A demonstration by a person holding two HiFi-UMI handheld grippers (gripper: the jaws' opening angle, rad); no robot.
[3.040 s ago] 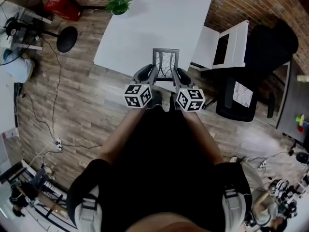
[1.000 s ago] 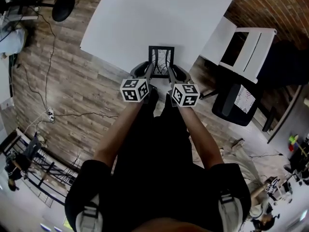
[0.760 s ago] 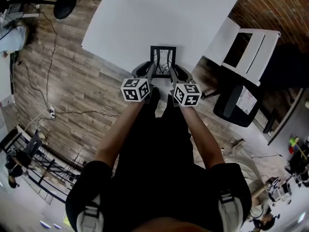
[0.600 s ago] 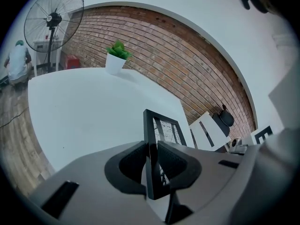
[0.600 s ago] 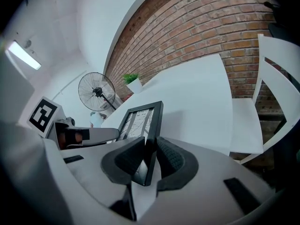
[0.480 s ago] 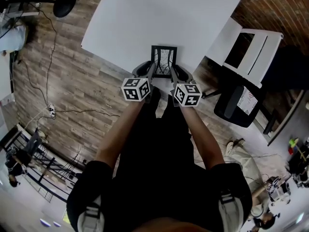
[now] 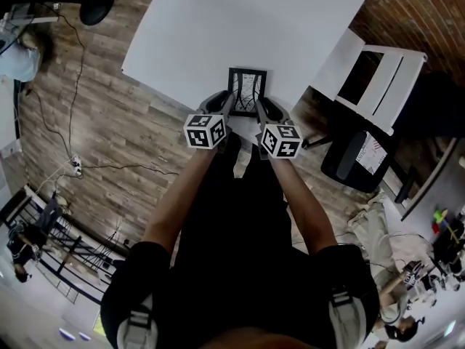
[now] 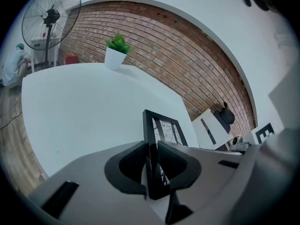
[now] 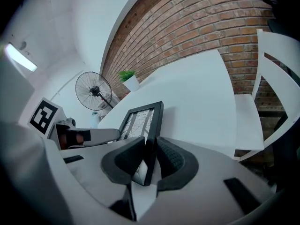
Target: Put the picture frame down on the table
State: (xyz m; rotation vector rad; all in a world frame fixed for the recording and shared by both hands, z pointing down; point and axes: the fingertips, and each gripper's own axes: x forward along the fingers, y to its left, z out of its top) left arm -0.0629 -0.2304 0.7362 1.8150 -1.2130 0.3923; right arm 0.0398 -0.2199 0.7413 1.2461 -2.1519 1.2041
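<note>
While the left gripper (image 7: 228, 105) clamps one side of the picture frame (image 7: 247, 86), the right gripper (image 7: 256, 107) clamps the other.

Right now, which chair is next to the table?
The white chair, its seat beside the table's right edge. The black office chair stands farther off, apart from the table.
</note>
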